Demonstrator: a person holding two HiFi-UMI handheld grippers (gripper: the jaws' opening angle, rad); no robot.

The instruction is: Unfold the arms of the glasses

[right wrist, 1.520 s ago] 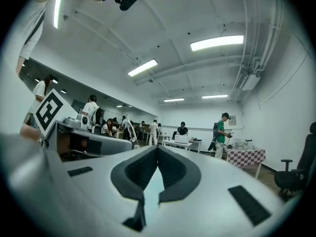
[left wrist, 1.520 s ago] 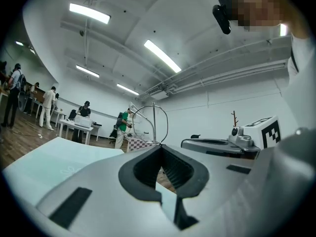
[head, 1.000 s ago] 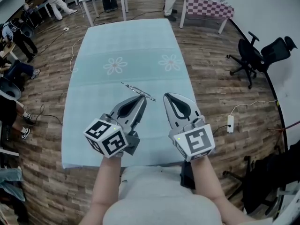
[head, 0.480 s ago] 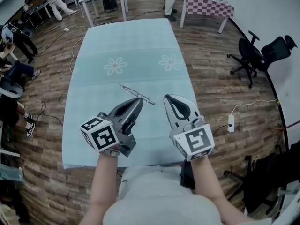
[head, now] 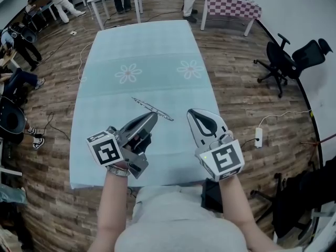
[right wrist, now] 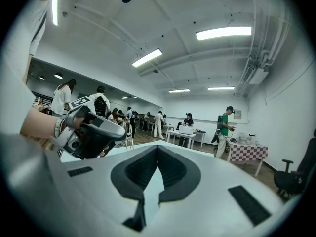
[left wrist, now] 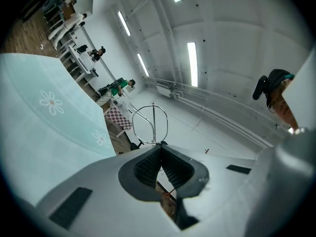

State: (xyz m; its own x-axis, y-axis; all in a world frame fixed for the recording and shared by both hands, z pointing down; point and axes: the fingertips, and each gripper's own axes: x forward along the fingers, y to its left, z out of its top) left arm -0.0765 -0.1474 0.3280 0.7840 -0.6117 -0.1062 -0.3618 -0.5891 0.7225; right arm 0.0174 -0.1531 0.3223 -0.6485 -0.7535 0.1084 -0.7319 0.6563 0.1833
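Item: glasses (head: pixel 152 108), thin wire frame, one pair; pinched at the tip of the left tool (head: pixel 155 114) and carried in the air over the near half of the bench (head: pixel 142 51), lying as a slanted line from upper left to lower right in the head view. Left gripper view: left tool (left wrist: pixel 159 144) with jaws pressed together on the frame, one rounded wire rim of the glasses (left wrist: pixel 150 125) standing up just past the pads, a straight wire crossing it; whether the arms are folded cannot be told. Right tool (head: pixel 190 112): jaws pressed together with nothing between them, held level just right of the glasses and apart from them; right gripper view confirms the right tool (right wrist: pixel 158 147) closed tip to tip, the left tool (right wrist: pixel 91 132) showing at its left. Marker cubes: one on each tool, left cube (head: pixel 107 151), right cube (head: pixel 226 160). Bench covering: pale blue cloth with two flower prints (head: pixel 128 73), beyond the glasses. Surroundings: wooden floor (head: pixel 236 88); black office chair (head: pixel 289 62) to the right; checkered table (head: pixel 231 7) at the far end; white power strip (head: pixel 257 136) on the floor near the right tool.
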